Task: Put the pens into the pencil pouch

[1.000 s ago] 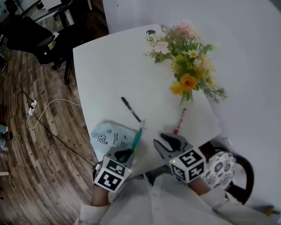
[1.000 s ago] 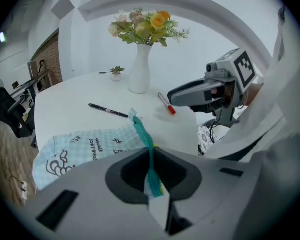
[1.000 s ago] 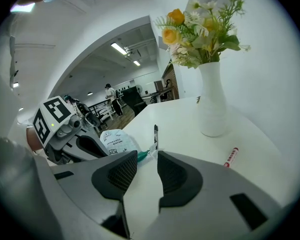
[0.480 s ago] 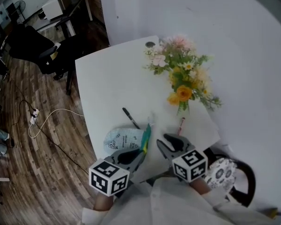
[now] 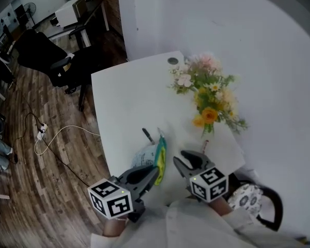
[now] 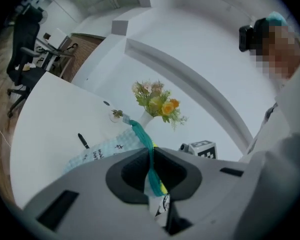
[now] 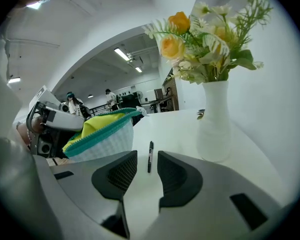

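Gaping checked pouch (image 7: 111,144), teal zip (image 7: 100,134), yellow lining (image 7: 93,123)

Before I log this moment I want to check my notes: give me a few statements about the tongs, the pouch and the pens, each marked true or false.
1. The left tongs are shut on the pouch. True: they pinch its teal zipper edge.
2. The right tongs hold a black pen. False: they stand open and empty; the black pen lies on the table beyond them.
3. The pouch's mouth is open and shows a yellow lining. True.
4. The flowers stand in a black vase. False: the vase is white.
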